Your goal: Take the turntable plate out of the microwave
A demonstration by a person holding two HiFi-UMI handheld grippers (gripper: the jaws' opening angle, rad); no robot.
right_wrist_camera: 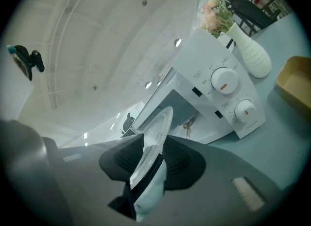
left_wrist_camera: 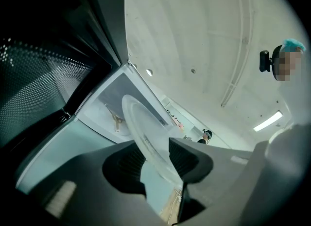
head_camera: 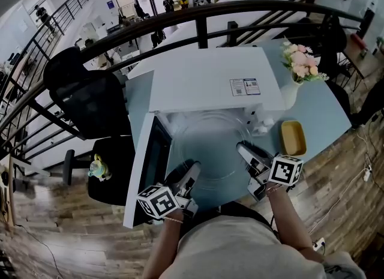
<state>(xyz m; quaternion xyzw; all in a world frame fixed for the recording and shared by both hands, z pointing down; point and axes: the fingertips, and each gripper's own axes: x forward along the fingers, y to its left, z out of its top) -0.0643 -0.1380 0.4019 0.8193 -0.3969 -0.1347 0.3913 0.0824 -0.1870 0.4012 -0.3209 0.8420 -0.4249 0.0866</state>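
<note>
Left tool (head_camera: 185,174) is clamped on the near-left rim of the glass plate (head_camera: 213,152). The left gripper view shows the rim (left_wrist_camera: 146,132) pinched between that tool's two ribbed pads (left_wrist_camera: 127,164). Right tool (head_camera: 247,153) grips the plate's right rim, its jaws closed onto the glass edge (right_wrist_camera: 154,140) in the right gripper view. The plate hangs between the two tools, just in front of the microwave (head_camera: 204,83), whose door (head_camera: 147,167) stands open to the left. The plate's far edge lies near the opening. On the desk (head_camera: 327,113) to the right sit a yellow tray (head_camera: 293,137) and a white vase (head_camera: 291,92) of flowers. Two dials (right_wrist_camera: 224,80) show on the microwave's front.
</note>
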